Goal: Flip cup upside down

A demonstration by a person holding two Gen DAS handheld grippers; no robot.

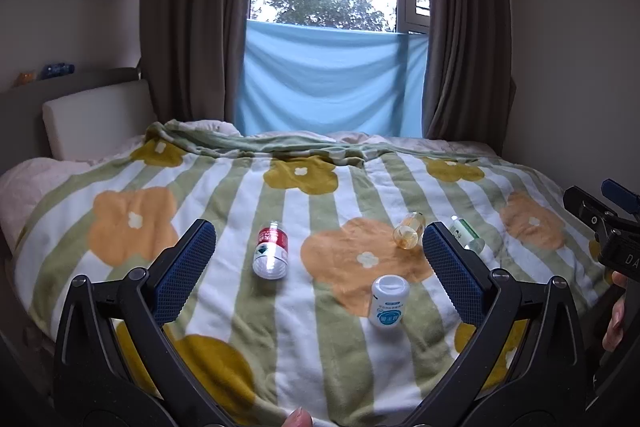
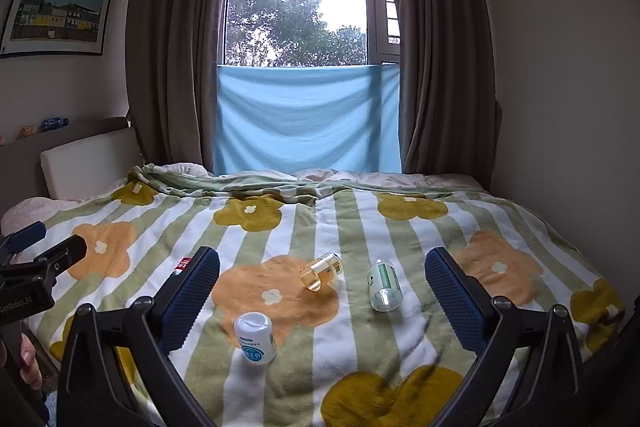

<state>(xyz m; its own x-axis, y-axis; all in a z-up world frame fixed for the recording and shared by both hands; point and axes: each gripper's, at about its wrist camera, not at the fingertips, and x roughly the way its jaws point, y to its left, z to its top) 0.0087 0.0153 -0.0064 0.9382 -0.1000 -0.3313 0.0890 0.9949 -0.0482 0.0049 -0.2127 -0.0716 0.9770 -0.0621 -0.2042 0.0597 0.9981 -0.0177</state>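
Observation:
Several small containers lie on a flowered striped blanket (image 1: 320, 347). A clear bottle with a red label (image 1: 271, 250) lies on its side; in the right wrist view (image 2: 182, 265) it is mostly hidden behind my finger. An amber clear cup-like jar (image 1: 409, 230) (image 2: 321, 271) lies on its side. A clear bottle with a green label (image 1: 466, 234) (image 2: 384, 285) lies flat. A white bottle with a blue label (image 1: 389, 301) (image 2: 256, 337) stands upright. My left gripper (image 1: 319, 259) is open and empty above the blanket. My right gripper (image 2: 322, 287) is open and empty too.
The bed fills the lower view; a white headboard cushion (image 1: 96, 123) stands at the left. Brown curtains and a blue cloth (image 1: 332, 83) hang at the window behind. The right gripper shows at the left view's right edge (image 1: 604, 227); the left gripper shows at the right view's left edge (image 2: 36, 271).

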